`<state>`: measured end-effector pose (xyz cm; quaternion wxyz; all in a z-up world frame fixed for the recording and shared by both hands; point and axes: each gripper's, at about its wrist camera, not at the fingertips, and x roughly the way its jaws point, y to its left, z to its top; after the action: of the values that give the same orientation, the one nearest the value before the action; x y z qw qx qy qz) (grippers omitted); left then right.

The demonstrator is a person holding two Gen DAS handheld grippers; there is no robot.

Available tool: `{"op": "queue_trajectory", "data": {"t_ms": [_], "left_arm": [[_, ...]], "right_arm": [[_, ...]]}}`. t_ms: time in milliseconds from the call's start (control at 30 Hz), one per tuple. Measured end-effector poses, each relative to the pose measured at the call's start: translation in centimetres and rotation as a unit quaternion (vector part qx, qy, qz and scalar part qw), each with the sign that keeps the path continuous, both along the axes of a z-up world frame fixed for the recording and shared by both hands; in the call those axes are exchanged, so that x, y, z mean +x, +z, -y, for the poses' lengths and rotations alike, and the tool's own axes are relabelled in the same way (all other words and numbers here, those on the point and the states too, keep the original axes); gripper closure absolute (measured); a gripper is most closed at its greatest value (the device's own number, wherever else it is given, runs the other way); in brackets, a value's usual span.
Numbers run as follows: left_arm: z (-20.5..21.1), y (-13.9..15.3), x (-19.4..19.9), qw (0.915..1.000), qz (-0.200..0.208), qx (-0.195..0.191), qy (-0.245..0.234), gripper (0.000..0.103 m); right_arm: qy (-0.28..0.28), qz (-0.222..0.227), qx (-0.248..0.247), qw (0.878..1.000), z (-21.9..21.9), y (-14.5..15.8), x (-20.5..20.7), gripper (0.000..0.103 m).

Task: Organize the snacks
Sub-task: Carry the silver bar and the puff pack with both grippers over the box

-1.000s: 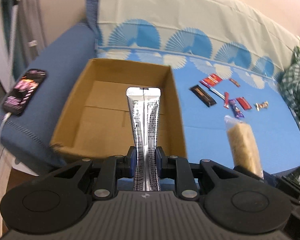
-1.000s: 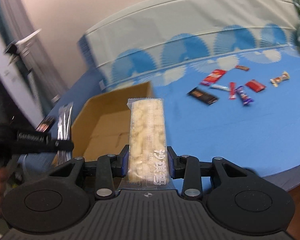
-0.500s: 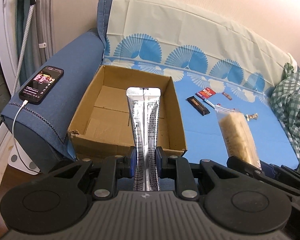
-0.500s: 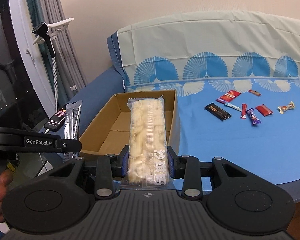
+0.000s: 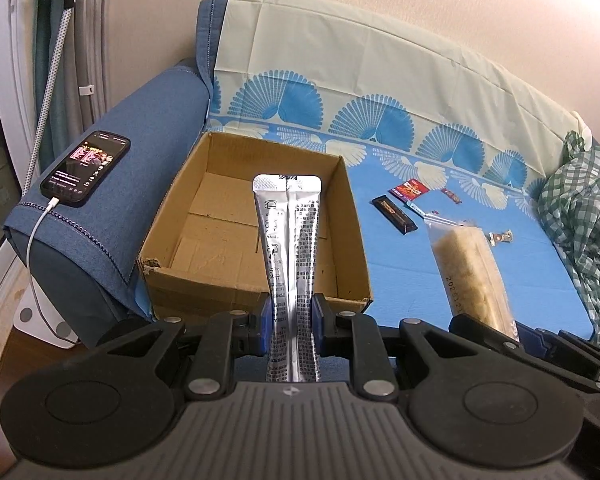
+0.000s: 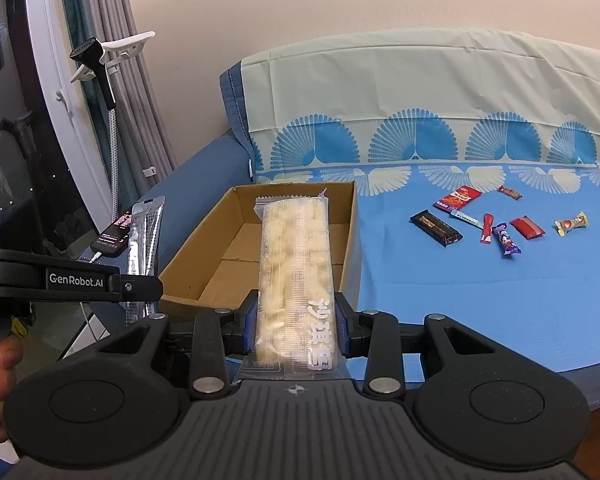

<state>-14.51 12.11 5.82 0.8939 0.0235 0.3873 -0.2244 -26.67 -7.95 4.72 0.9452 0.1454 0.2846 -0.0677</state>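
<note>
The left gripper is clamped on a silver foil sachet, its blue pads pressing the sachet's lower part from both sides; the sachet stands up toward 12 o'clock, its sealed top overlapping the view of the cardboard box beyond. The right gripper is closed on a clear-wrapped puffed rice bar, gripped near its lower end where white characters are printed, with the rest pointing to 12 o'clock over the box's near edge.

The box sits open on the blue sofa cover, at the sofa's left end beside the armrest; only bare cardboard flaps show inside it. From the left wrist view, the rice bar appears at 3 o'clock of the sachet. From the right wrist view, the sachet and left gripper sit at 9 o'clock.

At 2 o'clock from the box, a cluster of small snacks lies on the cover: a dark chocolate bar, a red packet, a red stick, a purple candy, a red square wrapper and a gold-wrapped sweet.

A phone lies on the armrest at 10 o'clock, cable plugged in. A green checked cloth is bunched at 3 o'clock.
</note>
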Motion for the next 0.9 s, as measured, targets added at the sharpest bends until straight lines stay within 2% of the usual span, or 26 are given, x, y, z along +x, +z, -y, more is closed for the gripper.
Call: {"op": "queue_trajectory", "data": {"t_ms": [900], "left_arm": [[0.7,-2.4,2.9,0.9992,-0.038,0.012,0.001,0.081]], "right_arm": [[0.008,-0.047,0.007,0.999,0.0,-1.7,3.0,0.065]]}}
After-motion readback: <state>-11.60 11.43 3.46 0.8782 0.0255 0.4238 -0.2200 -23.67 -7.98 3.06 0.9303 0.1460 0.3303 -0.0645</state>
